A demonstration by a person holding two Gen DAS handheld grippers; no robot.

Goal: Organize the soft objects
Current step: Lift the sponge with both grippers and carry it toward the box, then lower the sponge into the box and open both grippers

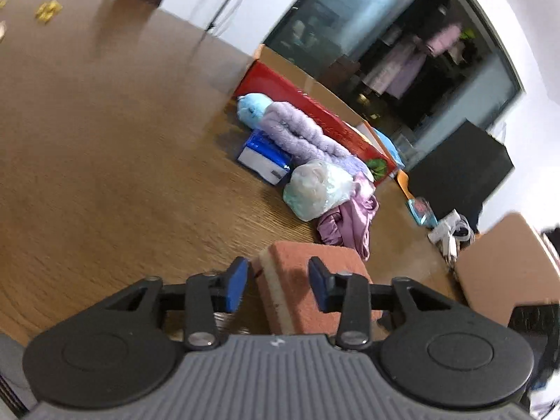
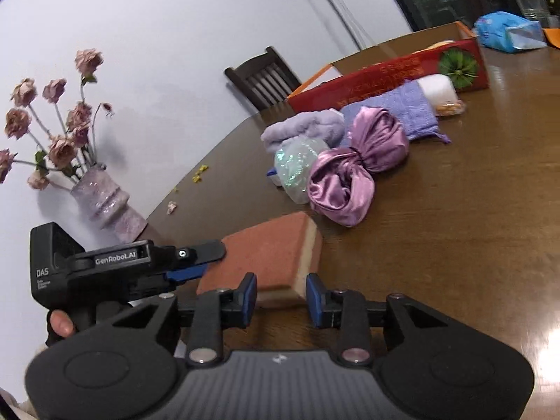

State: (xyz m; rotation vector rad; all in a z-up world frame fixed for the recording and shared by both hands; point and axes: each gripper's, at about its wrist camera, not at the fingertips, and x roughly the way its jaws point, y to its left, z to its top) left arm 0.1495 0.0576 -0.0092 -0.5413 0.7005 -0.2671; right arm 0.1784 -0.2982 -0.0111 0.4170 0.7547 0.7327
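While my left tongs straddle the orange sponge on the counter, the right pad presses its top and the left pad stands just off its edge — whether that's a grip I cannot tell. My right tongs sit partly open just short of the sponge's near corner, holding nothing. Beyond it lie a purple satin bundle, a plastic-wrapped ball, a lilac plush and a red box — all near together.
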